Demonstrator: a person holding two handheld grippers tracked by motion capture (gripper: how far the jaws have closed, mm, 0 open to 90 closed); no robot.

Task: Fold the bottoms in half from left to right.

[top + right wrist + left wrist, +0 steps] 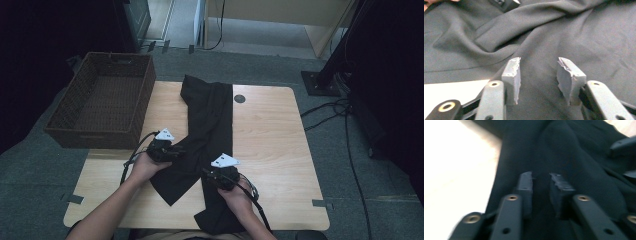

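A black garment (210,120), like a pair of trousers, lies spread down the middle of the wooden table (270,135). My left gripper (175,150) sits at the left edge of one leg. In the left gripper view its jaws (541,176) stand close together with a fold of the dark cloth (574,152) pinched in the narrow gap. My right gripper (209,173) rests over the other leg near the front. In the right gripper view it (539,61) stands open, with the smooth cloth (574,32) below the pads (512,72) and nothing between them.
A dark wicker basket (145,95) stands on the table's back left corner. A small black disc (239,98) is set in the tabletop beside the garment. Bare wood lies to the right. Cables (350,150) trail over the floor at the right.
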